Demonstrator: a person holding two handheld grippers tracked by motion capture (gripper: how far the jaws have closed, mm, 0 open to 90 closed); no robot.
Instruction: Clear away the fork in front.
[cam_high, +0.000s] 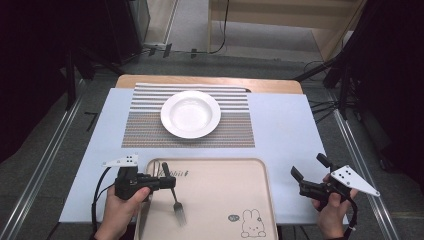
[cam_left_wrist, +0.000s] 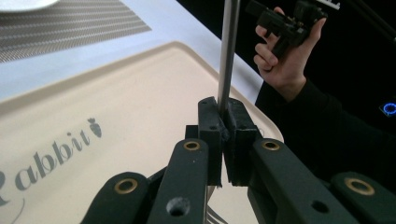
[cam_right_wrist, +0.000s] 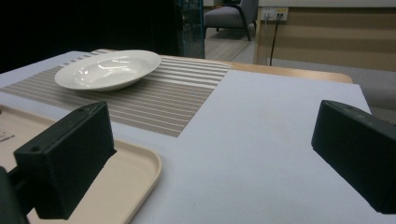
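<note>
One word, "Rabbit", is printed on the tray; left gripper clamps a fork, right gripper gapes empty

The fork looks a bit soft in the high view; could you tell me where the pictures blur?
High view: fork tines smeared, plate sharp. Left gripper view: left tool arms soft up close, fork shaft crisp. Right gripper view: right tool jaws blurred at the edges.
</note>
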